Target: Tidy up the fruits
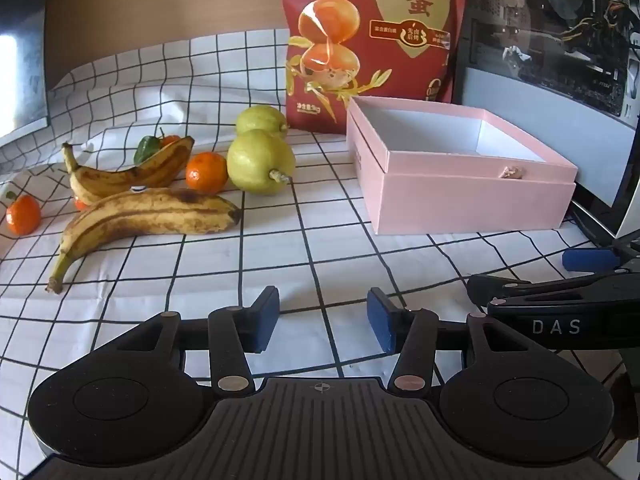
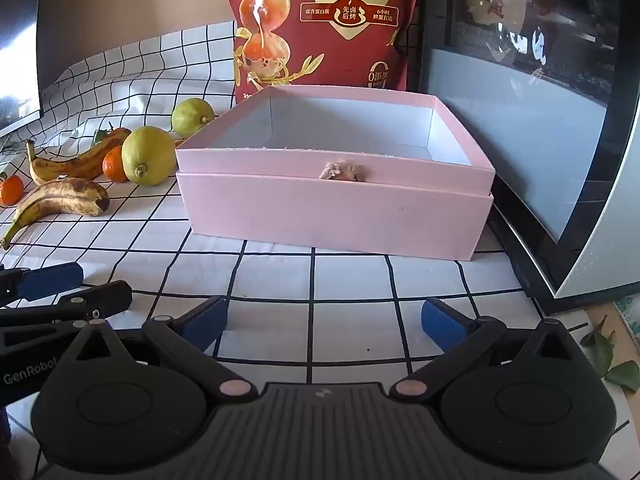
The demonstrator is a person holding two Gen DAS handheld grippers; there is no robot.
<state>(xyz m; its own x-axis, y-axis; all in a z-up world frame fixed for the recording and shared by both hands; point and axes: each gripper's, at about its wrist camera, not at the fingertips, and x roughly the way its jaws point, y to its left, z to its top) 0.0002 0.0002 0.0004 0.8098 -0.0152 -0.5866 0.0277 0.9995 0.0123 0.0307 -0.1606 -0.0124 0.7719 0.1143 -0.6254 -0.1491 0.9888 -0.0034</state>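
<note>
On the checked cloth lie two spotted bananas, the near banana (image 1: 148, 216) (image 2: 60, 200) and the far banana (image 1: 128, 176) (image 2: 76, 162). Beside them sit two green-yellow lemons (image 1: 260, 160) (image 2: 148, 156), with the second lemon (image 1: 260, 118) (image 2: 192, 116) behind, and several small tangerines (image 1: 206, 172) (image 2: 114, 164). An empty pink box (image 1: 472, 196) (image 2: 332, 216) stands to the right of the fruit. My left gripper (image 1: 323, 320) hovers open over the cloth, short of the fruit. My right gripper (image 2: 324, 320) is open wide in front of the box, holding nothing.
A red snack bag (image 1: 372, 40) (image 2: 320, 20) stands behind the box. A dark glass-fronted appliance (image 2: 540, 120) (image 1: 560, 60) blocks the right side. A tangerine (image 1: 23, 215) lies far left. Green leaves (image 2: 612, 360) lie at the table's right edge.
</note>
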